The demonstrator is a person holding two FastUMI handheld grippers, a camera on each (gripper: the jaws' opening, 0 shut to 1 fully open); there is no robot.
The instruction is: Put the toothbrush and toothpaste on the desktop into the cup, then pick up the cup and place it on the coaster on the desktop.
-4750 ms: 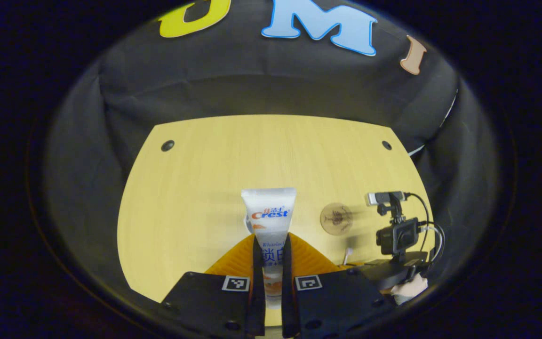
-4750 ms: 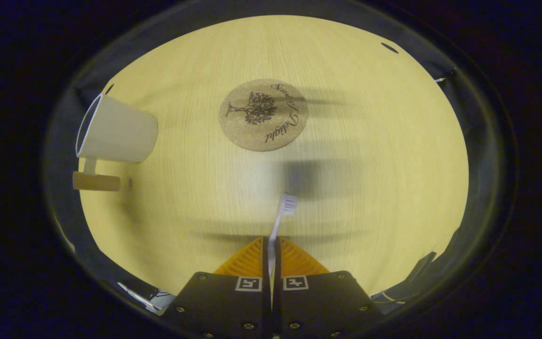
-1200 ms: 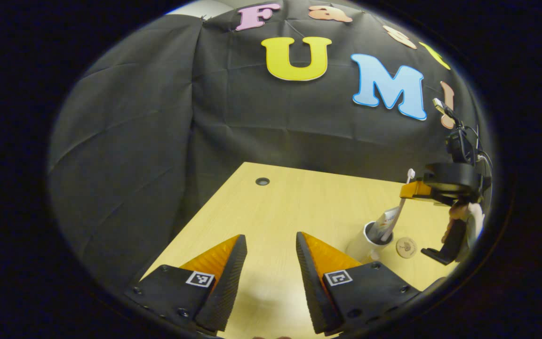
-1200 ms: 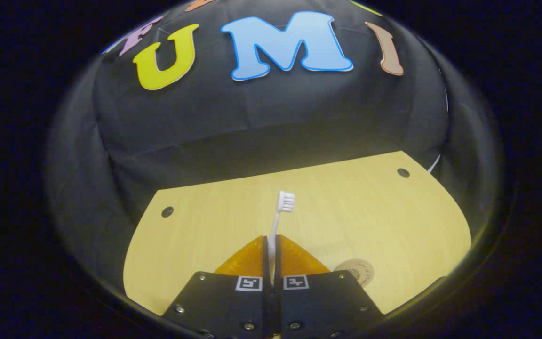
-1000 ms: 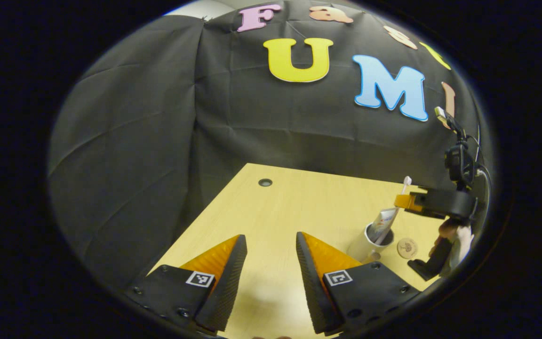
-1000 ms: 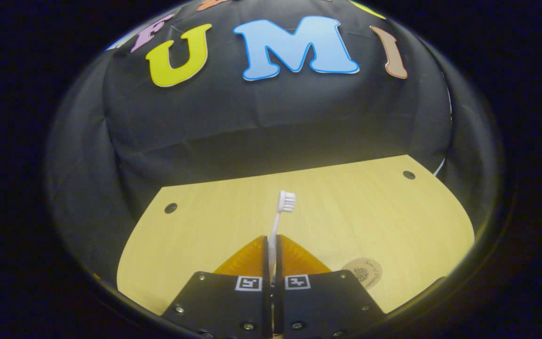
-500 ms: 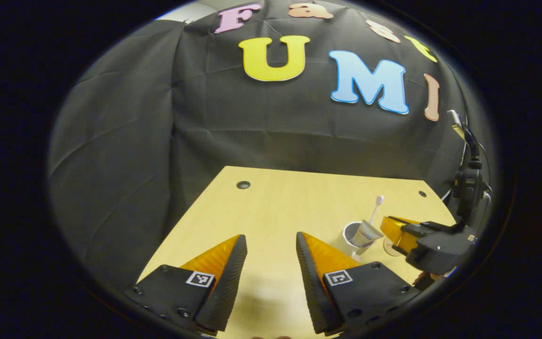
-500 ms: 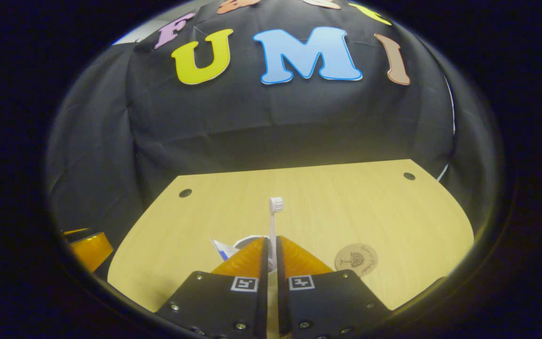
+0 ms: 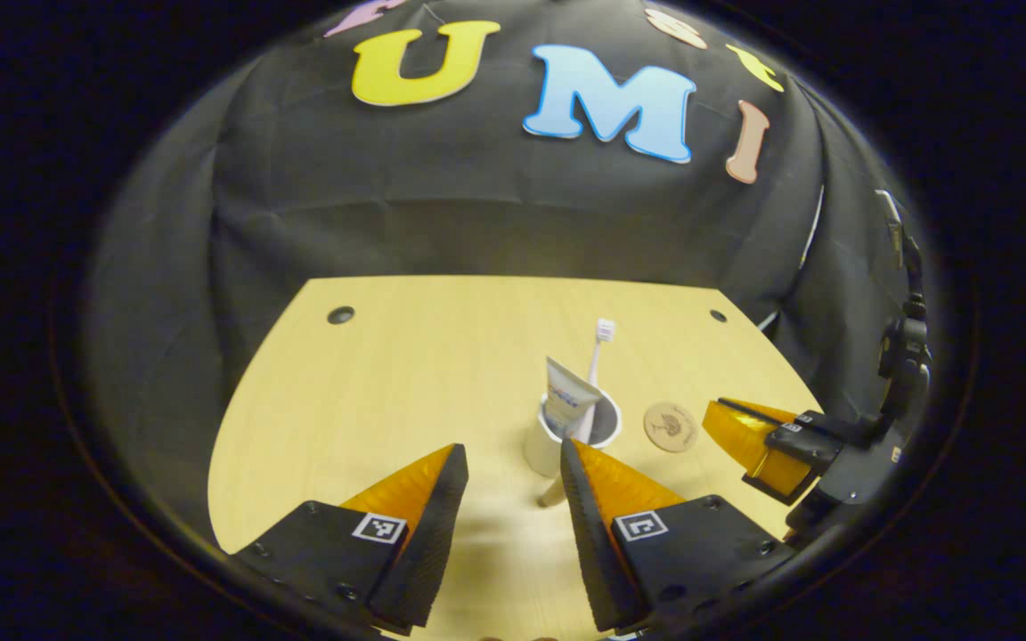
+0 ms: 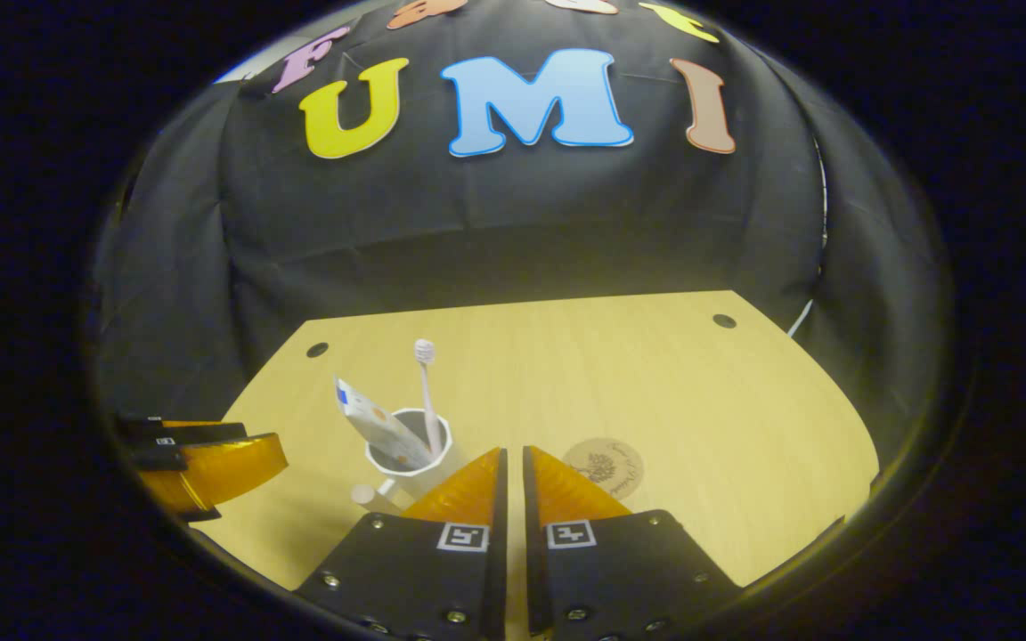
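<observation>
L hand-held gripper [image 9: 513, 499]: fingers spread wide, nothing between them, held above the near part of the table [image 9: 406, 356]. In the left gripper view the cup [image 9: 557, 441] stands upright just past the tip of its inner finger, a bit right of centre. Toothpaste [image 9: 564, 398] sits in the cup, flat end up, leaning toward the left rim; toothbrush [image 9: 598, 356] also in the cup, bristles up, handle resting on the far rim. Cup's handle sticks out low on the near side, toward the camera. Coaster [image 9: 669, 425] lies flat on the table just right of the cup, apart from it, bare.

R hand-held gripper [image 10: 513, 485]: fingers nearly together, only a thin slit between them, nothing held. In the right gripper view the cup [image 10: 411, 454] is just left of its fingertips, w/ toothpaste [image 10: 375, 423] tilted left and toothbrush [image 10: 426, 378] near upright. Coaster [image 10: 604, 465] just right of the fingertips, so the tips sit between cup and coaster as seen from here. Can't tell if the left finger touches the cup wall.

Each gripper shows in the other's view: R one [image 9: 758, 436] at the right edge of the left gripper view, beside the coaster; L one [image 10: 210, 463] at the left edge of the right gripper view, near the table's edge.
</observation>
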